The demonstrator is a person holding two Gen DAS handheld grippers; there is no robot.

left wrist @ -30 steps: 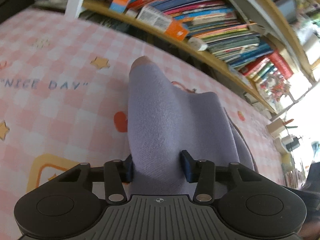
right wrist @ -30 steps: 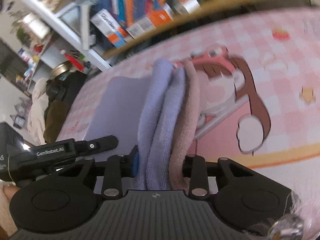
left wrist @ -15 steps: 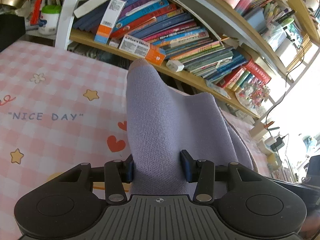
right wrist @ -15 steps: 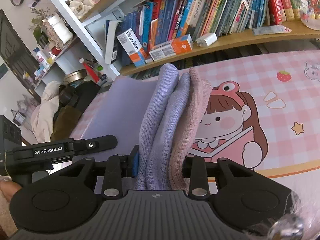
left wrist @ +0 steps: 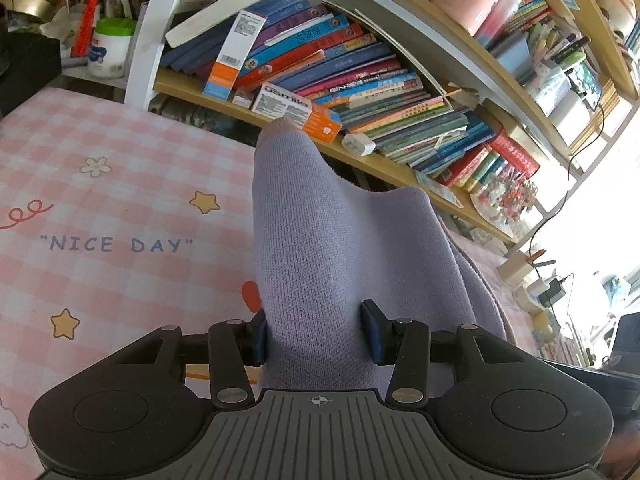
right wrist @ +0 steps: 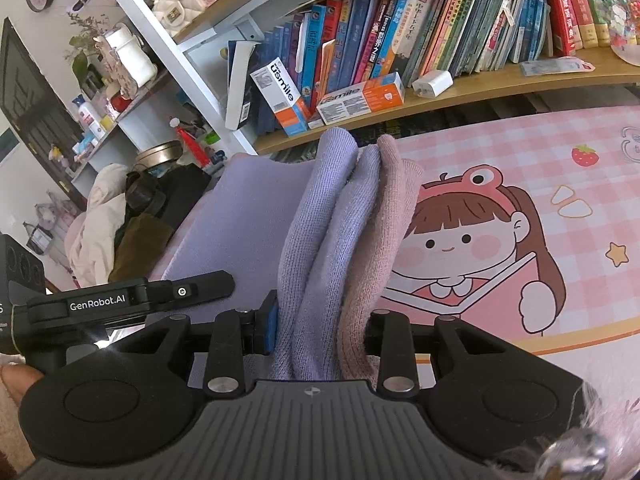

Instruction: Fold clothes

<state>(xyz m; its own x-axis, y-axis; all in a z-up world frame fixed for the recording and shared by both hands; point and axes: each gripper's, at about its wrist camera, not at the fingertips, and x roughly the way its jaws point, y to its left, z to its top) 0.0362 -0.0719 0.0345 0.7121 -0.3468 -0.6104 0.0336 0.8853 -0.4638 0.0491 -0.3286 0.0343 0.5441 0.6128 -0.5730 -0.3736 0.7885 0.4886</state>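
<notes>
Lavender knit garment [left wrist: 332, 264] is pinched by left gripper [left wrist: 316, 334] and right gripper [right wrist: 320, 326] fingers.

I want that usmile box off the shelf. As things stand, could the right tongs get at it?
Probably not yet. The right tongs are shut on the bunched lilac garment, which fills them and stands between them and the usmile box.

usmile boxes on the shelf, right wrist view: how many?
2. One usmile box stands tilted against the books; the other usmile box lies flat to its right, beside the white charger. More may be hidden behind the books.
</notes>
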